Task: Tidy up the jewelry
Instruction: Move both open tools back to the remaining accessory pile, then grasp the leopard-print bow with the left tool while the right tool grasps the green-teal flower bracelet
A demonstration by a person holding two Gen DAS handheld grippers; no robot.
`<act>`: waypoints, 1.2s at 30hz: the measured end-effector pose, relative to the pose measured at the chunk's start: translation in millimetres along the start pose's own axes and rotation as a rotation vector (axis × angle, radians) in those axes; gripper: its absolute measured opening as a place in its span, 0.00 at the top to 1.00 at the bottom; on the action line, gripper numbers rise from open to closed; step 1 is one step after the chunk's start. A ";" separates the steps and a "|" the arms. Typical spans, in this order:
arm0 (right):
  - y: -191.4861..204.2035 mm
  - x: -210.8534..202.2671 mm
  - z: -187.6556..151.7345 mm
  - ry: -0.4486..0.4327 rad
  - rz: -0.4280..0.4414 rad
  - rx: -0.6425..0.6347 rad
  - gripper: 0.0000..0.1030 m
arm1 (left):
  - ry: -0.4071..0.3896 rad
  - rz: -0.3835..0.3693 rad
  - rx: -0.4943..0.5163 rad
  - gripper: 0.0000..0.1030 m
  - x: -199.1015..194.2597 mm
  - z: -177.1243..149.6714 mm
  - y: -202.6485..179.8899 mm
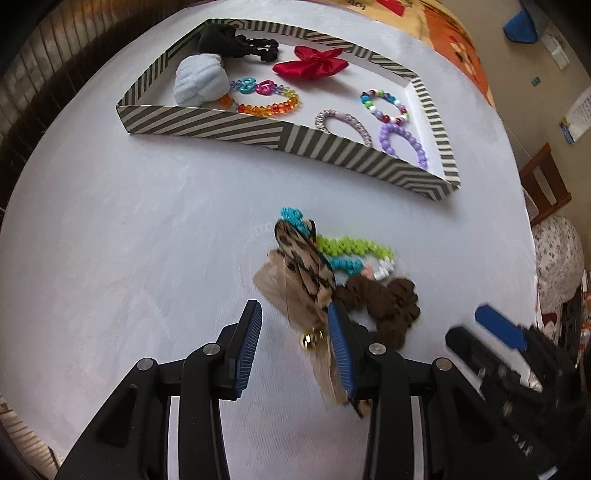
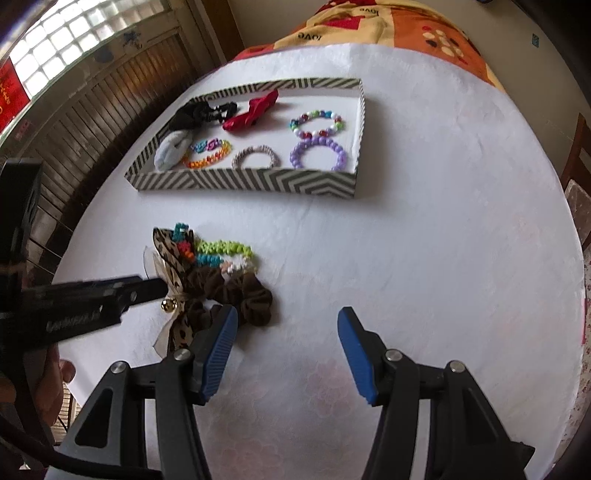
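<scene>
On the white tablecloth lies a pile of hair ties: a leopard-print bow [image 1: 303, 266] [image 2: 171, 262] with beige ribbon and a gold bell [image 1: 309, 339], a brown scrunchie [image 1: 388, 299] [image 2: 251, 295], and green [image 1: 351, 245] and teal ties. My left gripper [image 1: 295, 325] is open and hangs low over the bow's near end, with the bell and ribbon between its jaws against the right pad. My right gripper [image 2: 286, 325] is open with bare cloth between its jaws, its left finger just in front of the brown scrunchie. The striped tray [image 1: 207, 123] [image 2: 240, 182] holds bracelets, scrunchies and a red bow.
The white-covered round table [image 2: 443, 240] stretches to the right of the pile. A patterned orange blanket [image 2: 369, 29] lies beyond the tray. Dark wooden panelling [image 2: 110, 110] runs along the left, and a wooden chair [image 1: 543, 177] stands at the right. A person's hand [image 2: 51, 384] holds the left tool.
</scene>
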State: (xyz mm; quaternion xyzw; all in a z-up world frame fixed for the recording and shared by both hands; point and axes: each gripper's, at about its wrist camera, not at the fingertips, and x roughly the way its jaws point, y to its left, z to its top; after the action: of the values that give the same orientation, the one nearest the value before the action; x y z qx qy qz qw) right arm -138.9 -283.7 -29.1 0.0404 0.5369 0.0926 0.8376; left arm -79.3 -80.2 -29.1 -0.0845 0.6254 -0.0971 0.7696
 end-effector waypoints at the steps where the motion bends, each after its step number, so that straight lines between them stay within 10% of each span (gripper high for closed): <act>1: 0.8 2.5 0.0 0.005 0.000 -0.001 0.42 | 0.002 0.008 -0.004 0.84 3.6 2.1 -0.6; 8: 10.6 22.3 3.2 0.027 0.002 -0.022 0.42 | 0.007 0.021 -0.005 0.84 13.8 7.9 3.9; 10: 15.4 27.7 5.4 0.028 0.006 -0.032 0.42 | 0.008 0.015 0.011 1.00 13.0 7.5 6.6; 28: 46.1 62.2 40.7 0.038 0.014 -0.109 0.42 | 0.054 0.021 0.082 1.00 -14.5 -6.6 55.0; 36: 36.2 68.1 44.4 0.024 -0.080 -0.154 0.81 | 0.056 -0.003 0.068 1.00 -21.7 -7.6 55.3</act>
State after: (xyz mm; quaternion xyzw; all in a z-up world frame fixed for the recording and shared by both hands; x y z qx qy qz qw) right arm -75.0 -233.3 -65.1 -0.0467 0.5393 0.1007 0.8348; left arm -88.7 -21.3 -24.1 -0.0566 0.6428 -0.1216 0.7542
